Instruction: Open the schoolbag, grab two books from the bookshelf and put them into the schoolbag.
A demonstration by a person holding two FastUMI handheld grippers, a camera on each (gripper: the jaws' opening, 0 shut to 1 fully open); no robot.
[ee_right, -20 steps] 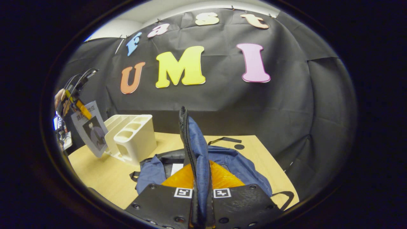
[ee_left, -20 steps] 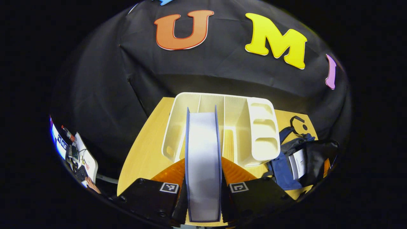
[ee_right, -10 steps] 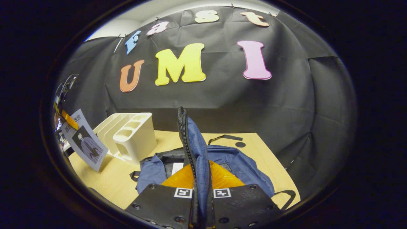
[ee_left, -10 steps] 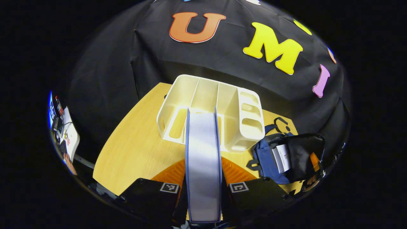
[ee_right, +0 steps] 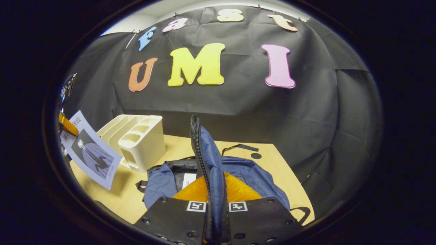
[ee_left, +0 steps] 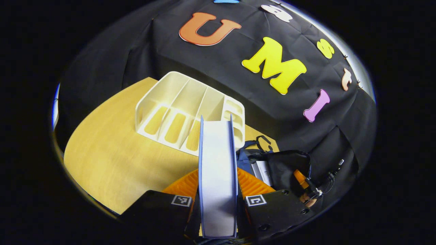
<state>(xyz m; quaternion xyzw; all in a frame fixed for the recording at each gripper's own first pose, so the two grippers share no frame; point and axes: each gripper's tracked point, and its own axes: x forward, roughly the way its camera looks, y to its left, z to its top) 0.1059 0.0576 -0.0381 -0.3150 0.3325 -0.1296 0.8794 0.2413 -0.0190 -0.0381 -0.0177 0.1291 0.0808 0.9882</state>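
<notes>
My left gripper (ee_left: 217,185) is shut on a book (ee_left: 217,163) with blue covers and white page edges, held upright above the wooden table (ee_left: 112,163). The cream bookshelf (ee_left: 184,109) stands behind it with bare slots. To the right lies the open blue and black schoolbag (ee_left: 282,166) with a white book (ee_left: 261,172) inside. My right gripper (ee_right: 215,192) is shut on the schoolbag's blue zippered flap (ee_right: 209,160) and holds it up. In the right gripper view the held book (ee_right: 90,151) hangs at the far left, next to the bookshelf (ee_right: 139,143).
The table's right edge (ee_right: 293,183) runs close behind the schoolbag. A black strap (ee_right: 238,148) lies on the wood past the bag. The black cloth wall rises right behind the bookshelf. Bare wood (ee_left: 102,149) stretches left of the bookshelf.
My left gripper has carried the book out of the bookshelf and swung right toward the schoolbag. The right gripper has kept the flap raised in the same place.
</notes>
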